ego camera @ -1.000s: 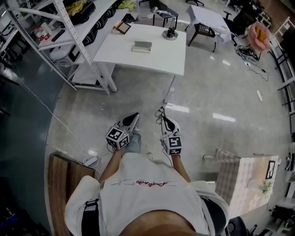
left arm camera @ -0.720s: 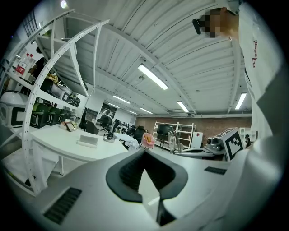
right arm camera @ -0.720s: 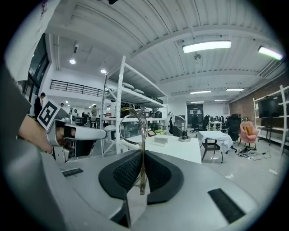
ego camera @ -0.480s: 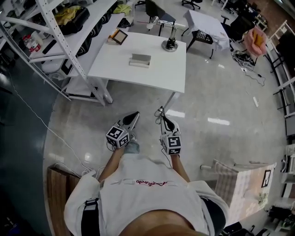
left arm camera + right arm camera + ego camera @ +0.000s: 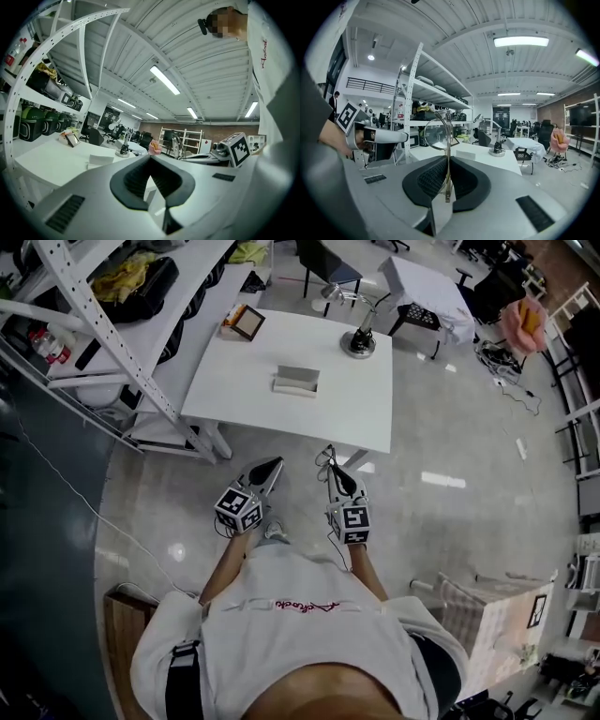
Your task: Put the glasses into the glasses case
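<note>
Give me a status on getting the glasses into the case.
Done: the glasses are picked up, clamped in the right gripper. In hand: the carry; both grippers hang over the floor, short of the white table. Left: reach the glasses case lying on that table, open it if needed, perhaps with the shut, empty left gripper, and put the glasses in.

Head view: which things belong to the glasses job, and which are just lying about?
Job: glasses, gripped in right tool; case on white table.
Lying about: desk lamp, picture frame, shelf rack.
</note>
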`<state>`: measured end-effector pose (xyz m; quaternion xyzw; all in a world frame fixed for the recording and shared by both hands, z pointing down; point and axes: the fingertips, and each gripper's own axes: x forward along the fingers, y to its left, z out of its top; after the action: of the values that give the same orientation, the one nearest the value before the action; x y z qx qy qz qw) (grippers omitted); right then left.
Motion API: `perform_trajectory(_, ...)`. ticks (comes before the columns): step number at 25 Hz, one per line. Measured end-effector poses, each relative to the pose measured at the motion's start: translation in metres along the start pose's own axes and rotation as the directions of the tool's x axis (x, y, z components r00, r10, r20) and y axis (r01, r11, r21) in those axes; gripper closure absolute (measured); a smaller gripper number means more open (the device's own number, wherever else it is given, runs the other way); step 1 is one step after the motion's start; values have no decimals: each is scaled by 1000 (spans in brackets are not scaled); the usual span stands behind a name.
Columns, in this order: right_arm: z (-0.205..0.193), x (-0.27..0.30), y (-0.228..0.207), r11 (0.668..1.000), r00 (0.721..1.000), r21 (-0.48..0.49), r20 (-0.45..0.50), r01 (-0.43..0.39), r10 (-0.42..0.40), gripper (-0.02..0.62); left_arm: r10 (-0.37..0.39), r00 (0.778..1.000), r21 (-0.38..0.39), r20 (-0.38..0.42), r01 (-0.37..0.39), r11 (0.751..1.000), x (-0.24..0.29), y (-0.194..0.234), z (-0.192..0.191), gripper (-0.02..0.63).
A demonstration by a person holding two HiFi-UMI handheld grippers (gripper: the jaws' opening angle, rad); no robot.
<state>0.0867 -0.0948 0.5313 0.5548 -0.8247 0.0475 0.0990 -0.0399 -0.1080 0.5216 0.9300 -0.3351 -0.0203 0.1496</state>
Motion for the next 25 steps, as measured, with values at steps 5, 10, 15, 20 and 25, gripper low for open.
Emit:
perform_trajectory(5,6,49,12,1000,1000,-16,-16,-3,3,569,-1,1000,-8,-12,1,1000,3,50,6,597)
perform_trajectory(10,2,72,19,1000,1000,-15,-31,3,-4,569,-15,999,-12,-28,15,1000,9,77,7,597)
perform_trajectory(15,-1,76,20,1000,999,7,-42,19,-18,569,-38,998,-5,-47,38,999,15,83,6,597)
perform_trajectory(20,-7,80,13,999,998,19,-51,32,-31,569,-52,997,-5,-48,52,999,23,84,6,597)
perform_trajectory(25,-12,93,7,999,998,27,-55,30,-28,569,-42,998,-7,-55,42,999,30,96,4,597)
